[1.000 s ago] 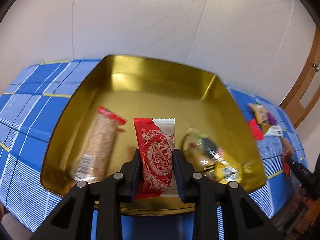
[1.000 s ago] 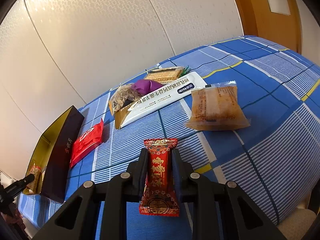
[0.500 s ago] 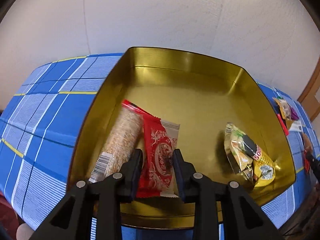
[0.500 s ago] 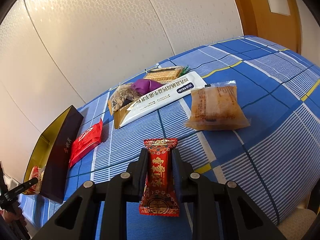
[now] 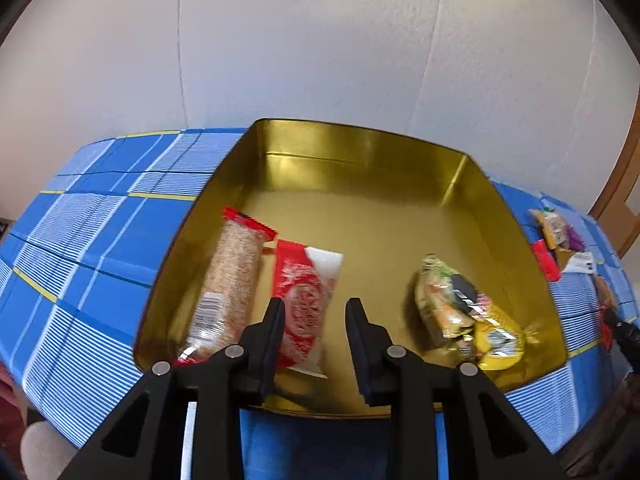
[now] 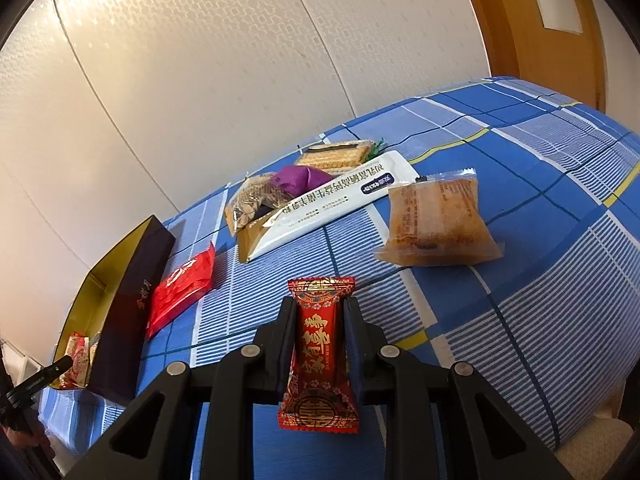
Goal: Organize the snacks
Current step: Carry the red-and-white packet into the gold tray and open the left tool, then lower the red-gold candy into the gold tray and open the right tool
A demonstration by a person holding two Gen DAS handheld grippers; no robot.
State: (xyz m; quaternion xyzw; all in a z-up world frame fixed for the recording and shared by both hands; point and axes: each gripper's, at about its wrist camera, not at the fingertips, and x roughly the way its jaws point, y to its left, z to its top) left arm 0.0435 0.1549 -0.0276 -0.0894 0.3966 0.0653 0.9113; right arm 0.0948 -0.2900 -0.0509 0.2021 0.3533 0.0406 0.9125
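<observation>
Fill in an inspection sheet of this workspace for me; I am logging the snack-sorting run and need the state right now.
Surface: blue plaid tablecloth, snacks scattered across it.
Job's things: gold tin box holds a sesame bar, a red-and-white wafer packet and a yellow-green snack bag. On the cloth: red packet, long white packet, orange cake packet, purple packet, cracker pack.
Clutter: nothing seen.
Grippers: left gripper open, just above the wafer packet; right gripper shut on a red candy packet.
Cables: nothing seen.
Surroundings: pale wall, wooden door.
</observation>
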